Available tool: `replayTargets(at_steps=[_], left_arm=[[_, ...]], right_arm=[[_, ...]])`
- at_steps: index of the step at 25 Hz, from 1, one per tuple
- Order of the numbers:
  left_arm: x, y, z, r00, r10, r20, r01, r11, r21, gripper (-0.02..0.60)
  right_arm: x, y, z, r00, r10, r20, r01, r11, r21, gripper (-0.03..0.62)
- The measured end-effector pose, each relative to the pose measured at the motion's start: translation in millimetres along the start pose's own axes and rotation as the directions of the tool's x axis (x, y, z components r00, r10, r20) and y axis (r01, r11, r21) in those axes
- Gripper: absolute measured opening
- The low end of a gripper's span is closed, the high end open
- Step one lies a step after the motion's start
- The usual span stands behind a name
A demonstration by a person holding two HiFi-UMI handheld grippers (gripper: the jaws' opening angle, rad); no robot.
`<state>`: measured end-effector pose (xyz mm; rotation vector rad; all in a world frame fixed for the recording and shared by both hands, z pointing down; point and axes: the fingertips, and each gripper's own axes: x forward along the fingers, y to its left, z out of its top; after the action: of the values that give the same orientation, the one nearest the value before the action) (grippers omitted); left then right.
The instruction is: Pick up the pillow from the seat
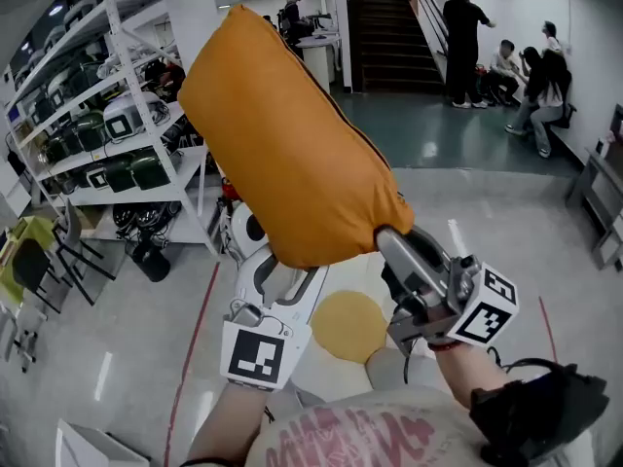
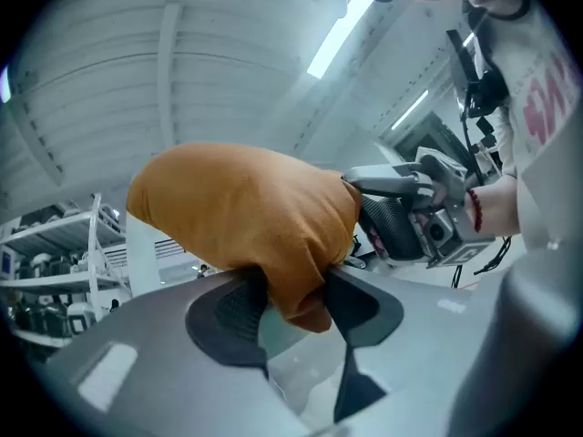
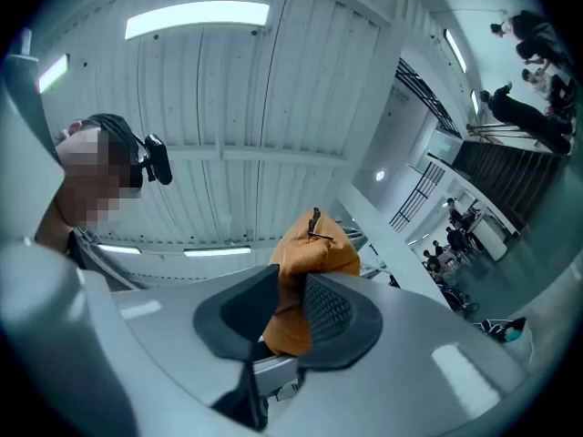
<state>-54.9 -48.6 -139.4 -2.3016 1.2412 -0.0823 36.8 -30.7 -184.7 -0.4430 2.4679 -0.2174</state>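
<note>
An orange pillow (image 1: 282, 134) (zipper (image 1: 355, 134) along one edge) is held aloft, the left gripper (image 2: 291, 303) and right gripper (image 3: 290, 312) each clamping a lower corner between partly closed jaws.

One pillow (image 1: 282, 134), two claws (image 2: 291, 303) (image 3: 290, 312), one shelf rack (image 1: 107, 95)

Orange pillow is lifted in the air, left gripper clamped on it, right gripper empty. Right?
Not quite. The right gripper isn't empty: the right gripper view shows its jaws pinching a fold of the orange pillow. The rest holds: the left gripper is clamped on the pillow, and the pillow is up in the air.
</note>
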Motion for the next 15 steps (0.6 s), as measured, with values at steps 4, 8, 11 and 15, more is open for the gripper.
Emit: replayTargets(at_steps=[4,8,11,15], left_arm=[[-14,-12,24,1.000,0.006,0.026,-0.007,0.999,0.031,0.213],[-8,-25,49,0.998,0.007,0.068,-0.011,0.998,0.065,0.213],[-11,-21,25,0.997,0.011,0.077,-0.017,0.997,0.078,0.213],[-11,-20,7,0.996,-0.008,0.089,-0.007,0.986,0.169,0.213]], right_arm=[[-13,16,13,0.999,0.036,0.018,-0.036,0.999,-0.003,0.081],[-25,25,35,0.997,0.060,0.038,-0.058,0.998,-0.040,0.081],[-17,24,34,0.997,0.064,0.044,-0.061,0.997,-0.056,0.081],[-5,22,25,0.997,0.071,0.038,-0.067,0.994,-0.083,0.081]])
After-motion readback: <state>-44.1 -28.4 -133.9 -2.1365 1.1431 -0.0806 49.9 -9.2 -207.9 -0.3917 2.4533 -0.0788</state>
